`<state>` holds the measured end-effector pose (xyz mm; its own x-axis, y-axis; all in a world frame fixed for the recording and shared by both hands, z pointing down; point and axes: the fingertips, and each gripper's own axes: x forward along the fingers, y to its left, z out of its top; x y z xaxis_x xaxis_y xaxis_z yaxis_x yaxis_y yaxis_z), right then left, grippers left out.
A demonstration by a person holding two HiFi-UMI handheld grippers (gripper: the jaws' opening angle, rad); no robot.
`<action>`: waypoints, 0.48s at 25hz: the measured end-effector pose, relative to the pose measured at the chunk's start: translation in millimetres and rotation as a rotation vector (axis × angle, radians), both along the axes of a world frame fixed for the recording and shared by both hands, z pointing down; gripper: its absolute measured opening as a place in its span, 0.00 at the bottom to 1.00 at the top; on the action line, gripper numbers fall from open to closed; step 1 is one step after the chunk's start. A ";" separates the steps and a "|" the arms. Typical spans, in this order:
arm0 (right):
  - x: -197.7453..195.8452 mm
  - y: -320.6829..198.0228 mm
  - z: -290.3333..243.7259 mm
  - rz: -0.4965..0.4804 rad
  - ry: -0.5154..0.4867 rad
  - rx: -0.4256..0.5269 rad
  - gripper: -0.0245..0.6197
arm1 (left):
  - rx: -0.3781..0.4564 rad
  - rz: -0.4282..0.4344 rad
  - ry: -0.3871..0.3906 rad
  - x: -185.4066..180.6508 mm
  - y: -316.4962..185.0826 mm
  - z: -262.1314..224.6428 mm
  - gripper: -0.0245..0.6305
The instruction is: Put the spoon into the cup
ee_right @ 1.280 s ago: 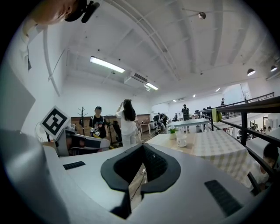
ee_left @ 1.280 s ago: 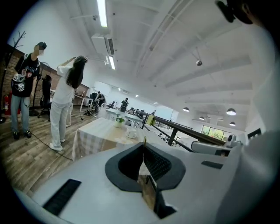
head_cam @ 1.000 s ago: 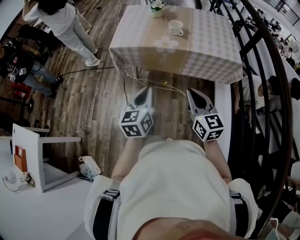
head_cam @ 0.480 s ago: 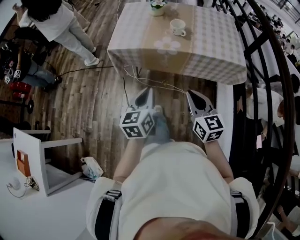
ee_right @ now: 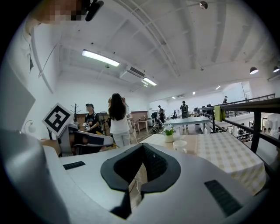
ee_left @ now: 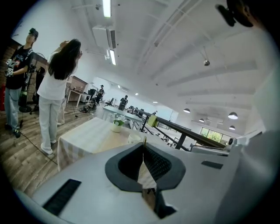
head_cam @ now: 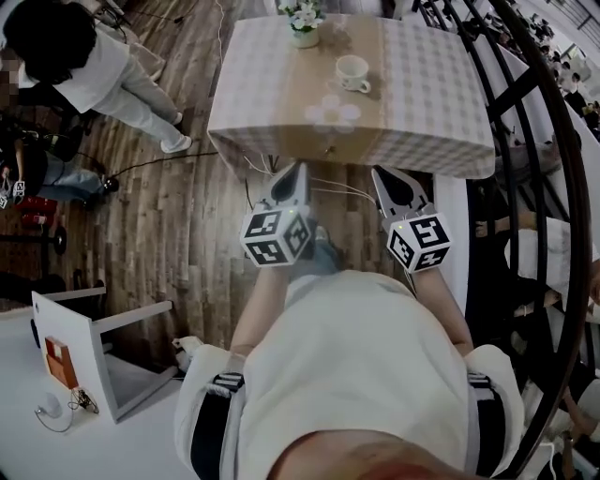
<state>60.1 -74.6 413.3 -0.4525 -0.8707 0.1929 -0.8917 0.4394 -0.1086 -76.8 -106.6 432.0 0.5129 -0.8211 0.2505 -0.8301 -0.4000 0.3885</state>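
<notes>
A white cup (head_cam: 352, 73) stands on a table (head_cam: 422, 103) covered with a checked cloth, ahead of me. The same cup (ee_left: 134, 138) shows small in the left gripper view, and the cup (ee_right: 180, 145) also appears in the right gripper view. I see no spoon in any view. My left gripper (head_cam: 299, 169) and right gripper (head_cam: 377, 173) are held side by side over the wooden floor, short of the table's near edge, pointing at it. Both are shut and hold nothing; the left gripper (ee_left: 143, 146) and right gripper (ee_right: 142, 146) each show jaws that meet at the tip.
A small flower pot (head_cam: 303, 28) stands at the table's far side. Cables (head_cam: 328, 183) trail on the floor below the table edge. A person in white (head_cam: 103, 75) stands at the left. A white stool (head_cam: 103, 347) lies at lower left. A black railing (head_cam: 548, 187) runs along the right.
The table has come nearer in the head view. Both grippers have advanced toward its near edge together, still shut and empty.
</notes>
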 end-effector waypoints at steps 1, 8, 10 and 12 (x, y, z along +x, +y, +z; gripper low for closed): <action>0.6 -8.8 -1.3 0.008 0.000 0.001 0.04 | 0.000 0.009 0.001 1.0 -9.6 -1.1 0.04; 3.1 -61.1 0.3 0.083 -0.001 -0.007 0.04 | 0.001 0.079 -0.002 3.8 -73.0 -4.4 0.04; 2.8 -76.1 2.1 0.102 0.000 -0.010 0.04 | 0.001 0.100 -0.003 4.7 -90.4 -3.8 0.04; 3.2 -92.0 4.1 0.117 0.004 -0.013 0.04 | -0.001 0.119 -0.004 6.6 -108.5 -2.5 0.04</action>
